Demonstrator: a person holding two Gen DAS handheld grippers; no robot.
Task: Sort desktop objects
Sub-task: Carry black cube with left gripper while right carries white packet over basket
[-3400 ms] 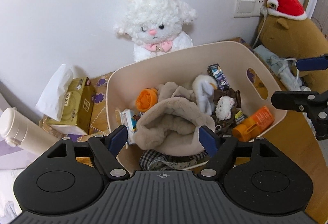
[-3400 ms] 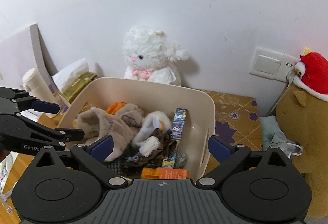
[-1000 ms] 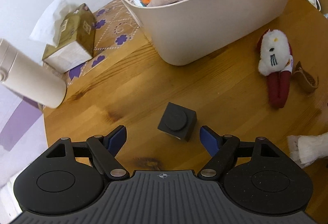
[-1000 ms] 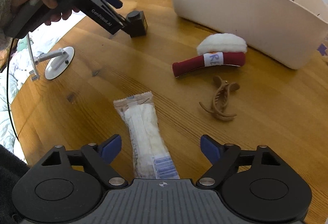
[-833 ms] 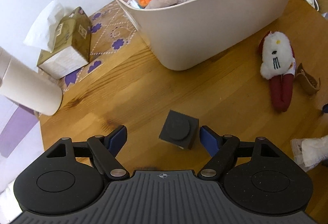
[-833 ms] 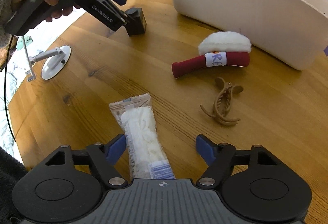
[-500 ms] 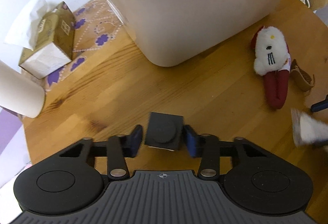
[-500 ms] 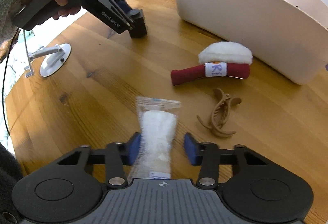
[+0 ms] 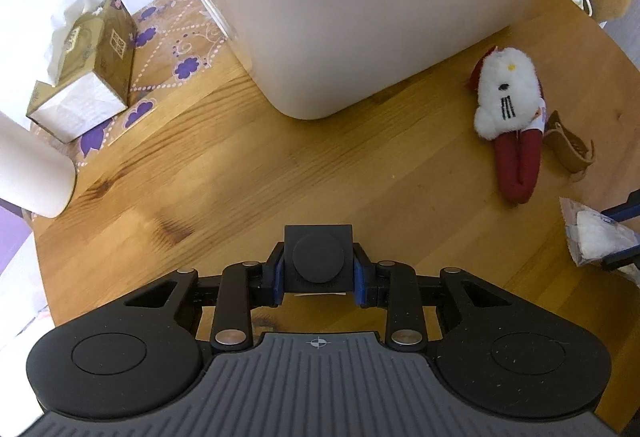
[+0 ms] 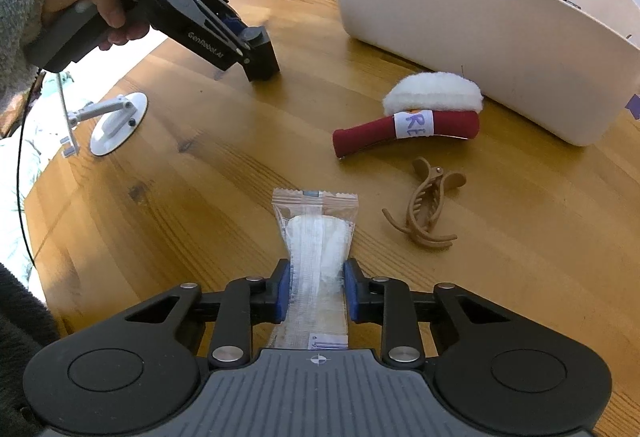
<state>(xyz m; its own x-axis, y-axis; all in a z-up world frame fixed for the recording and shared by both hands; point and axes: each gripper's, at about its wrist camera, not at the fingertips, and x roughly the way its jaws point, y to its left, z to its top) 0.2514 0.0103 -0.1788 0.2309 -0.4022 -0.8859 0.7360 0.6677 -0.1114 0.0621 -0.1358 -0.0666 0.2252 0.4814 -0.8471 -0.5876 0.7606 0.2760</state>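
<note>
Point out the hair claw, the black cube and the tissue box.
hair claw (image 10: pixel 426 211), right wrist view, on its tan teeth.
black cube (image 9: pixel 318 257), left wrist view, on its round top disc.
tissue box (image 9: pixel 106 49), left wrist view, on its gold side.

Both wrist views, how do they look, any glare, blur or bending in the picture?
Left wrist view: sharp; fisheye bends the cream plastic tub and round wooden table; the wall at top left is washed out. Right wrist view: sharp too; window glare whitens the table edge by the white round-based stand; soft shadow under the small black cube pinched in the left gripper.
</note>
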